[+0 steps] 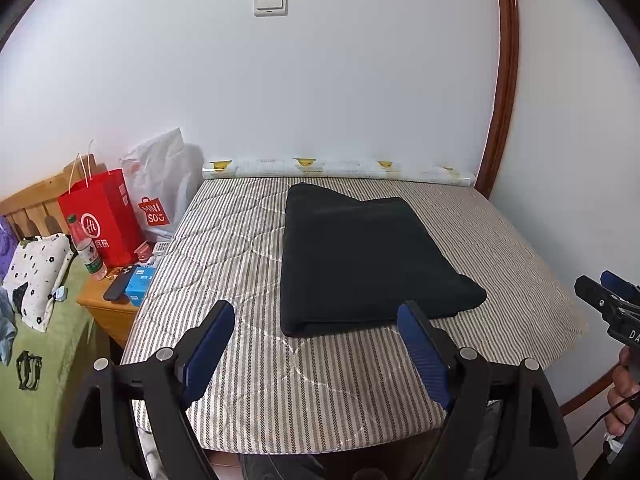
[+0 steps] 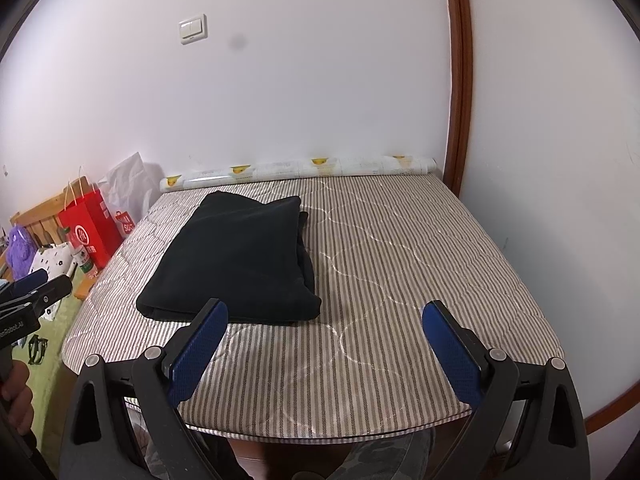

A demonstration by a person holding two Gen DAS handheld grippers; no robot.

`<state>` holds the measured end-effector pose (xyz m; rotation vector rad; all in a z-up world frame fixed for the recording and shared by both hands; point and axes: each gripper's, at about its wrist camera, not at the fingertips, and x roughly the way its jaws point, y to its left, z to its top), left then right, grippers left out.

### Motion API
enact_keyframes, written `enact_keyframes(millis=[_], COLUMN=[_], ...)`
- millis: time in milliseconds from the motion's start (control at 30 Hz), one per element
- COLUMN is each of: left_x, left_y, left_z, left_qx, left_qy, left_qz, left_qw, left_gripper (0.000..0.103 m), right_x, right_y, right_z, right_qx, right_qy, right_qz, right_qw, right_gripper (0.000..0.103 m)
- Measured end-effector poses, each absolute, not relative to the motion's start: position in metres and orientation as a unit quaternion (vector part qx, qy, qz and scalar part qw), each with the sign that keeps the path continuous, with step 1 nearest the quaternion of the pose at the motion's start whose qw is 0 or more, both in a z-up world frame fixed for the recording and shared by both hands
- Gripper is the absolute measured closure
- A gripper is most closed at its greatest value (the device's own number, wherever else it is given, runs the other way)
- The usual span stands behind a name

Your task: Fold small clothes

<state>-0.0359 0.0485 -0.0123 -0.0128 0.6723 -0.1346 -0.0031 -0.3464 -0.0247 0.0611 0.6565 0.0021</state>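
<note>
The black garment [image 1: 360,256] is lying folded into a thick, roughly rectangular stack on the striped quilted pad [image 1: 248,380], toward its left half and nearer the wall than the front edge, with layered edges showing along its right side in the right wrist view; judging by that tidy shape, the folding is looking essentially finished. That is probably why both tools are hanging back from it. The left gripper [image 1: 316,344] is hovering over the pad's front edge, jaws spread wide and holding nothing, aimed at the garment's near edge. The right gripper [image 2: 324,344] is hovering likewise, fingers wide apart and empty, pointing over bare pad just right of the garment.
</note>
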Motion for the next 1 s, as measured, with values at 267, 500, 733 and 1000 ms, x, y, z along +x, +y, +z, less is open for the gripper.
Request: enact_keyframes(millis=[267, 500, 733, 1000], left_x=[-0.0364, -0.037, -0.0365, -0.0357], left_y=[0.0488, 0.0477, 0.0483, 0.0474], left_z=[-0.0119, -0.0107, -0.0106, -0.009], left_qx=[-0.008, -0.009, -0.01, -0.012], left_qy=[0.33, 0.329, 0.329, 0.329], left_qz=[-0.065, -0.066, -0.066, -0.064], left_qw=[0.942, 0.942, 0.942, 0.942], left_gripper=[0.02, 0.02, 0.02, 0.02], right_x=[-0.0054, -0.0056, -0.0067, -0.0068], right_y=[-0.3456, -0.3452, -0.3442, -0.3422], right_z=[-0.0229, -0.0224, -0.0209, -0.0206], right_qx=[0.027, 0.026, 0.024, 0.024], right_qy=[0.32, 0.32, 0.318, 0.318], right_qz=[0.001, 0.001, 0.002, 0.002], right_qw=[0.947, 0.947, 0.948, 0.948], right_gripper=[0.006, 0.006, 0.006, 0.006])
